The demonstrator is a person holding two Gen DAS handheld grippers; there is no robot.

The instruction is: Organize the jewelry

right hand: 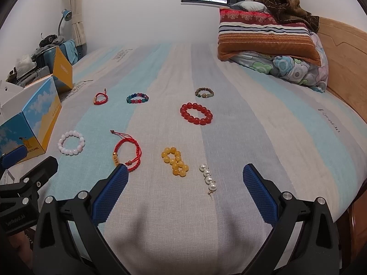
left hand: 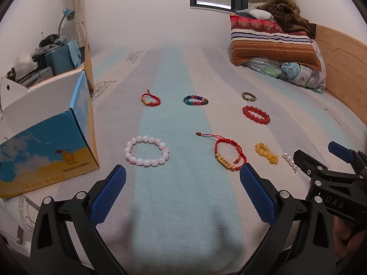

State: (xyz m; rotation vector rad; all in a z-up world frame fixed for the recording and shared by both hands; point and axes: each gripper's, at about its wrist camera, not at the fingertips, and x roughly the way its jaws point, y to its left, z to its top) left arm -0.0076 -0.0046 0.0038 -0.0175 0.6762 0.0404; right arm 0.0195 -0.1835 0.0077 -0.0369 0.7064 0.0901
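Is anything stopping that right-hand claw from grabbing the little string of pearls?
Probably not. The right gripper is open, and the pearl strand lies flat on the bedspread just ahead, between its fingers. The yellow bead bracelet lies close by but apart.

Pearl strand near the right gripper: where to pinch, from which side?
The pearl strand lies flat in a near-straight line on the bedspread, hook end nearest the right gripper, which is open. I would probably come from above and pinch across a middle pearl, fingers either side of the line. The hook end looks too thin to hold. The yellow bead bracelet lies apart, leaving room.
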